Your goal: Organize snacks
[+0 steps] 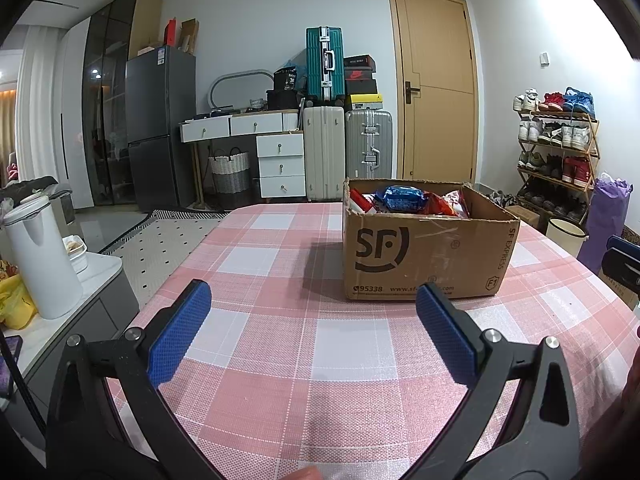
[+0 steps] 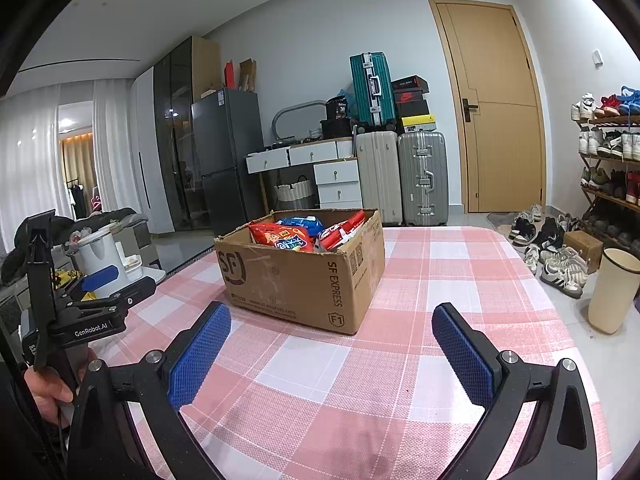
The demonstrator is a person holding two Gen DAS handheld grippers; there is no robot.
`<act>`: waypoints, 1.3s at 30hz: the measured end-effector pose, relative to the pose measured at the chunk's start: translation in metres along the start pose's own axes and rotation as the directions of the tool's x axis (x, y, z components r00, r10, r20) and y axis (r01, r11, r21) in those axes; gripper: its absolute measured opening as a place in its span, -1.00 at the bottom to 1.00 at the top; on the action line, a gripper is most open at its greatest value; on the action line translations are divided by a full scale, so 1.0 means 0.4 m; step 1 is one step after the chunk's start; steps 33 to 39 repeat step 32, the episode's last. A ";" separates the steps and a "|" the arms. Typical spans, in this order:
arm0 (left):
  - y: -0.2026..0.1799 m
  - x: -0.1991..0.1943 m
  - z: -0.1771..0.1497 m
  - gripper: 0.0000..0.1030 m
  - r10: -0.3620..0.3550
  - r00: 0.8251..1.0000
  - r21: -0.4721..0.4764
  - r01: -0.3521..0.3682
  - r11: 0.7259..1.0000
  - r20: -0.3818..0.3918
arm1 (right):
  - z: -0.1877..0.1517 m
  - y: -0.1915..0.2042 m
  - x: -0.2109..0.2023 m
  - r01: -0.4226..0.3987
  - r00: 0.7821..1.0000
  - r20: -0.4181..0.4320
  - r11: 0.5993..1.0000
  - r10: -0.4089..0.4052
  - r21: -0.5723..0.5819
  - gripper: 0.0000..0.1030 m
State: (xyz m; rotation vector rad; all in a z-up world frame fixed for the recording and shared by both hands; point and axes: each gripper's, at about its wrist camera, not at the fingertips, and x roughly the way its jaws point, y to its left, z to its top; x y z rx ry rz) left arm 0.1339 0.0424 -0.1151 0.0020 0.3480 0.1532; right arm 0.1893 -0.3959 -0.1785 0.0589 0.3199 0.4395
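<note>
Left gripper (image 1: 314,322), jaws wide apart and holding nothing, hovers over the tablecloth (image 1: 280,340) short of the box (image 1: 424,258); snacks (image 1: 404,198) lie inside the box.

Right gripper (image 2: 332,346), likewise spread and unloaded, faces the box (image 2: 304,280) corner; snacks (image 2: 286,238) fill it.

The checked tablecloth (image 1: 312,344) lay bare between both wide-open grippers and the cardboard box (image 1: 424,256), so the way forward to it was free. The box stood open-topped, its flaps out of the way, with snack bags (image 2: 288,238) heaped to the rim, reachable from above. Bare cloth ran along both sides of the box. The left gripper (image 2: 100,280) hung off the table's left edge, near a white kettle (image 1: 40,256), well apart from the box.
</note>
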 end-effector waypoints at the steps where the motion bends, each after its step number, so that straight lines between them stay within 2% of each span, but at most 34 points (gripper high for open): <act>1: 0.000 0.000 0.000 0.98 -0.001 1.000 0.000 0.001 1.000 -0.001 | 0.000 0.000 0.001 -0.001 1.000 0.000 1.000 0.001 0.000 0.99; 39: 0.005 -0.013 -0.002 0.98 0.005 1.000 0.002 -0.005 1.000 0.015 | -0.002 0.002 0.002 -0.001 1.000 -0.009 1.000 0.001 0.005 0.99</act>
